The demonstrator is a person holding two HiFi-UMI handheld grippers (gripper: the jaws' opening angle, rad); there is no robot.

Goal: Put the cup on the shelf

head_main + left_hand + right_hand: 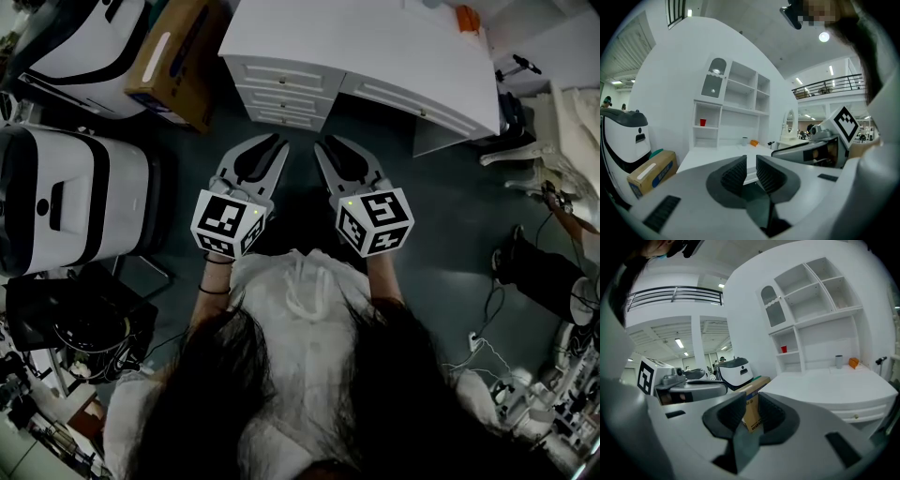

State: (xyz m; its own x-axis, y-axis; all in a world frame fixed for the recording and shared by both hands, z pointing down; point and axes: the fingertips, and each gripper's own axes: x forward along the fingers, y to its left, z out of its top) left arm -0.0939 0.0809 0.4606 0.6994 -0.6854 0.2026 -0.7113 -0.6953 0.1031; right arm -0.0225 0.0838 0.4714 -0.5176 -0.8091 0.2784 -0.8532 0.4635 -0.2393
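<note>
A small red cup [702,122] stands in a low left compartment of the white shelf unit [736,101]; the right gripper view shows the same red cup [783,349]. A grey cup [839,361] and an orange object [853,363] sit on the white desk [375,47] under the shelves. My left gripper [281,142] and right gripper [322,142] hover side by side in front of the desk, well short of it. Both are shut and hold nothing. The left gripper [751,159] and right gripper [752,397] show only a thin slit between their ribbed pads.
A cardboard box [173,56] leans left of the desk drawers [281,94]. White and black machines [66,197] stand at the left. Cables and clutter [525,375] lie on the dark floor at the right. The person's white top and dark hair fill the lower head view.
</note>
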